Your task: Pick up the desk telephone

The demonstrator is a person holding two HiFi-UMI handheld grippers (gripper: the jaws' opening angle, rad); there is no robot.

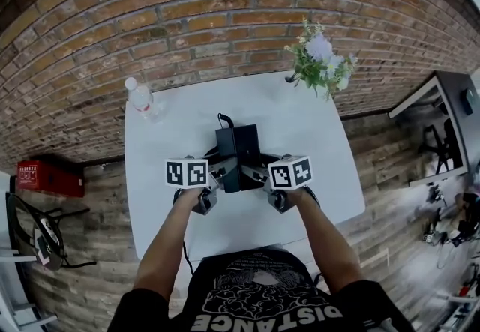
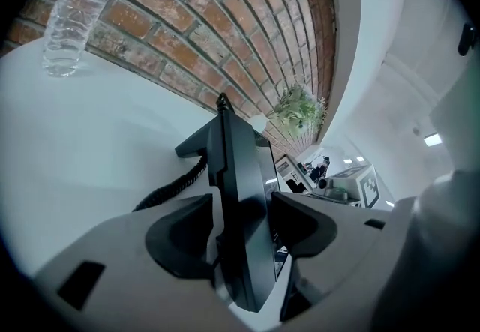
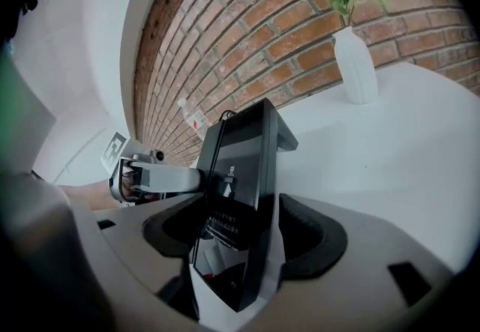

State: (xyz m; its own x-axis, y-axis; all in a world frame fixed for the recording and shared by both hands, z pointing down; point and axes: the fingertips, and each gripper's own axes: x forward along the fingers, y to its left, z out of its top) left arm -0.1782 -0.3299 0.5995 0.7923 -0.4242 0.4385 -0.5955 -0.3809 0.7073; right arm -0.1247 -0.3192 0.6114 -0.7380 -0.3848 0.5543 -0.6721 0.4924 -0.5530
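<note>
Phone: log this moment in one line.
phone between both tongs | left tongs astride it, grip unclear | right tongs open, astride it

Office-type room: desk telephone (image 1: 238, 149) on white table (image 1: 319, 147), brick wall (image 1: 225, 16), second desk (image 1: 429, 92) nearby.

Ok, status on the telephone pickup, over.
Left gripper and right gripper open, fingers straddling opposite sides. Black desk telephone on the white table, not yet lifted. Clear plastic water bottle and white flower vase stand well clear.
</note>
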